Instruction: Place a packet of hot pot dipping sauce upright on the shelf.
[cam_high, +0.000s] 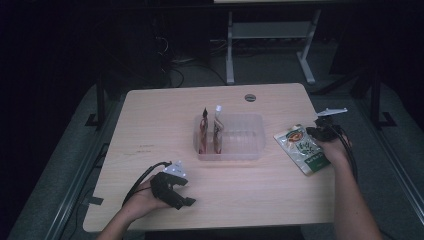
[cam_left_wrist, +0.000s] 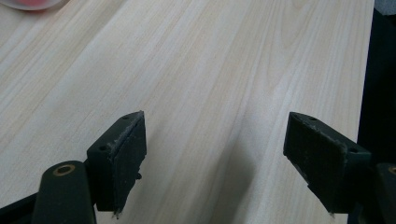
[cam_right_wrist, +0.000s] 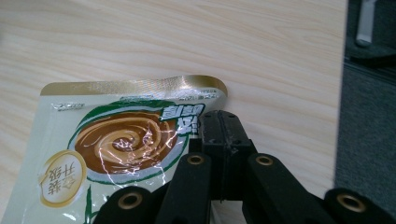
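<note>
In the high view my right tongs (cam_high: 320, 133) meet the green pouch (cam_high: 303, 149) lying on the worktop (cam_high: 160, 130) beside the tray (cam_high: 252, 145), not yet lifted; the left gripper view shows my left tongs (cam_left_wrist: 212, 154) apart and idle; the right gripper view shows them together at the pouch's edge

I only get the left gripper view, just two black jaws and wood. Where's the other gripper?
Observer: The right gripper is at the right edge of the table, jaws shut on the side of a pouch.
Operator: What does the pouch look like?
Observer: It's cream and green, with a brown swirl picture and a gold top seam, lying flat.
Operator: Is there anything in the middle of the table?
Observer: Yes, a clear plastic tray, with two sachets standing at its left end.
</note>
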